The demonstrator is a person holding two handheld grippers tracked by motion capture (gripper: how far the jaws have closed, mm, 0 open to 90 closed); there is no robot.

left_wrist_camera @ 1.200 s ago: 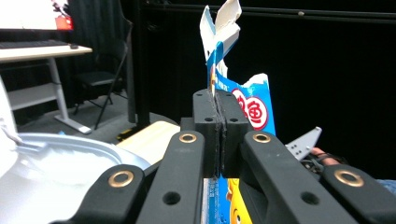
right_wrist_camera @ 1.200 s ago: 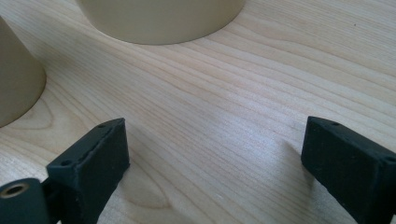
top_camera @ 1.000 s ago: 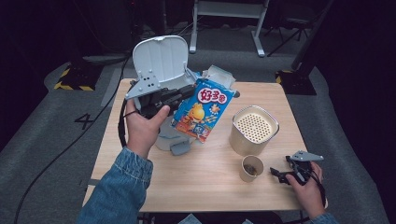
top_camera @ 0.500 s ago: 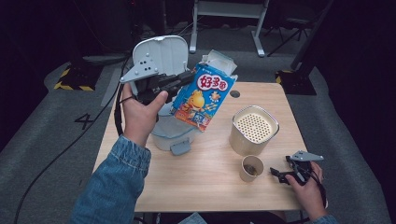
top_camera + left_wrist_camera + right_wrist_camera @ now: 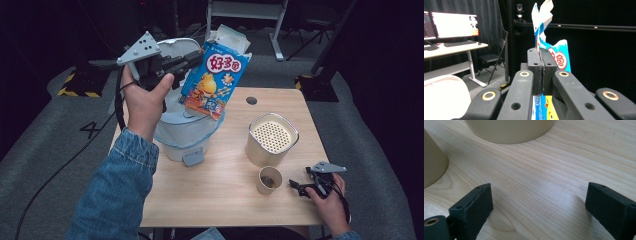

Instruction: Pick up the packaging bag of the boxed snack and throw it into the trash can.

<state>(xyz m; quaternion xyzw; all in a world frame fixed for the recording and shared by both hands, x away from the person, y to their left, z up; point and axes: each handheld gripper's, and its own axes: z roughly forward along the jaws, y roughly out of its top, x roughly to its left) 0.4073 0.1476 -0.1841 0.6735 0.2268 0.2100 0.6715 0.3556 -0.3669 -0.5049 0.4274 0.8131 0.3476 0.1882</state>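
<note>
A blue snack bag (image 5: 214,82) with a cartoon print and a torn-open top hangs tilted in the air over the white bin (image 5: 172,140). My left gripper (image 5: 196,59) is shut on the bag's left edge. In the left gripper view the two pads (image 5: 534,67) press together on the bag's thin edge, with the bag (image 5: 561,58) rising beyond them. My right gripper (image 5: 300,189) rests on the wooden table (image 5: 225,210) at the front right, open, next to a small paper cup (image 5: 270,180). In its own view the right gripper (image 5: 539,205) has bare wood between its jaws.
The bin has a pale blue liner, and its raised lid (image 5: 175,47) stands behind my left hand. A beige canister (image 5: 271,137) with a perforated top stands right of the bin, just behind the cup. In the right gripper view the cup (image 5: 432,162) and canister (image 5: 509,130) are close ahead.
My left hand has lifted the snack bag higher and a little farther back, above the bin. The right hand and its gripper have stayed put.
</note>
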